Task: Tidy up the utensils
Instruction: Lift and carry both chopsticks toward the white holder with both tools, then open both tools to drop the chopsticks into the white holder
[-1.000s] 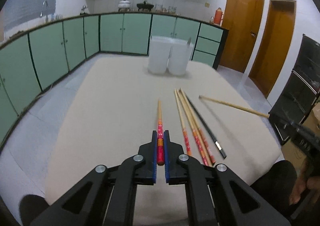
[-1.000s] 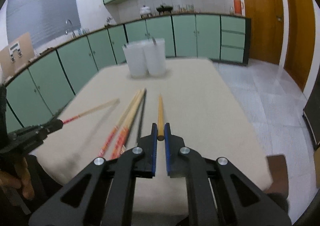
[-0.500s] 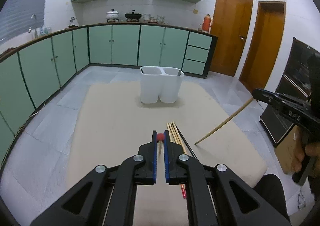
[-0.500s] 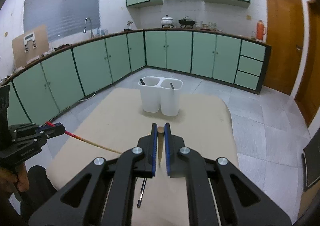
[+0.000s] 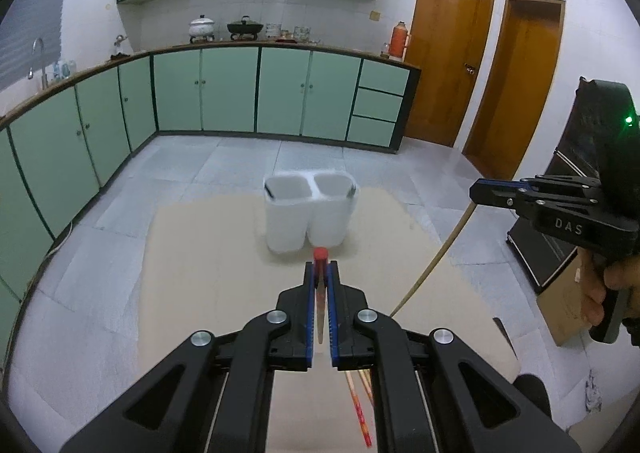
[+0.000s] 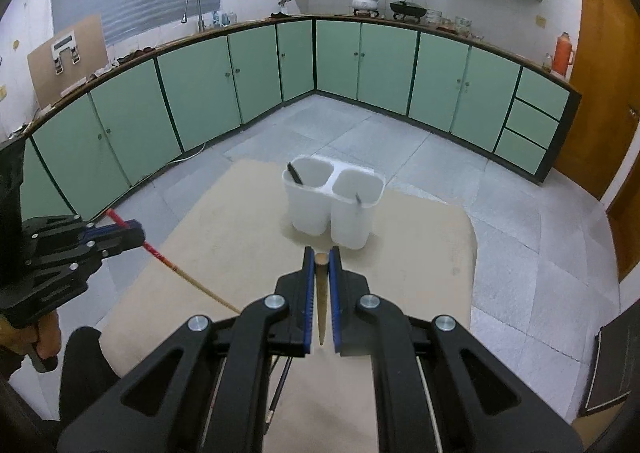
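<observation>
Left gripper is clamped on a red-ended chopstick; right gripper is clamped on a plain wooden chopstick. Both sticks hang above the surface, short of the white two-compartment holder. Chopsticks are light, stiff and slick (grip near the thick end to limit swivel)

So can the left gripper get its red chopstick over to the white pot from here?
Probably yes. The left gripper is shut on the red-topped chopstick, held above the table, and the white holder stands straight ahead with open tops. Nothing lies between them; only one dark utensil stands in each cup.
</observation>
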A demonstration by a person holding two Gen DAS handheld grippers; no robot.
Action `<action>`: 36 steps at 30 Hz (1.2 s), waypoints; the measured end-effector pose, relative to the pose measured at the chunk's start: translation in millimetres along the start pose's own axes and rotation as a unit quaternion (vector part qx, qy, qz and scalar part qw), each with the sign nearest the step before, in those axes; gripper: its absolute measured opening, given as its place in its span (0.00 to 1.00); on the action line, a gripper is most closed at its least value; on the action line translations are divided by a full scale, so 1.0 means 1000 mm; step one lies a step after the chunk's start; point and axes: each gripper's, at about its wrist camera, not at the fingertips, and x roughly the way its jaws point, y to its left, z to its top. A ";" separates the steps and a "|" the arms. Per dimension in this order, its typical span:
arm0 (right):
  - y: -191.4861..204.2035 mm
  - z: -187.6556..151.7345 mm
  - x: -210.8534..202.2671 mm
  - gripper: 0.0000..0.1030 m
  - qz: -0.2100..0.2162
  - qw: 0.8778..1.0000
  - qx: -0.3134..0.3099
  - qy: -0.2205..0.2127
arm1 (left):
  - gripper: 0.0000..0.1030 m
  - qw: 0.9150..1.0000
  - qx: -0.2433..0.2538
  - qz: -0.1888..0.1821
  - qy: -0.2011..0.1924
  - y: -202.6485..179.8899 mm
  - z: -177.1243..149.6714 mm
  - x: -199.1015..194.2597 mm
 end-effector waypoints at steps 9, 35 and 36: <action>-0.025 0.109 -0.029 0.06 -0.012 0.998 0.023 -0.063 | 0.06 0.998 0.008 0.025 -0.062 0.003 0.103 0.009; -0.072 0.085 0.104 0.14 -0.025 0.996 0.075 -0.034 | 0.36 0.998 -0.012 0.051 -0.035 0.032 0.097 0.126; -0.071 0.079 0.094 0.21 -0.025 0.996 0.074 -0.042 | 0.42 0.998 -0.009 0.050 -0.041 0.032 0.093 0.115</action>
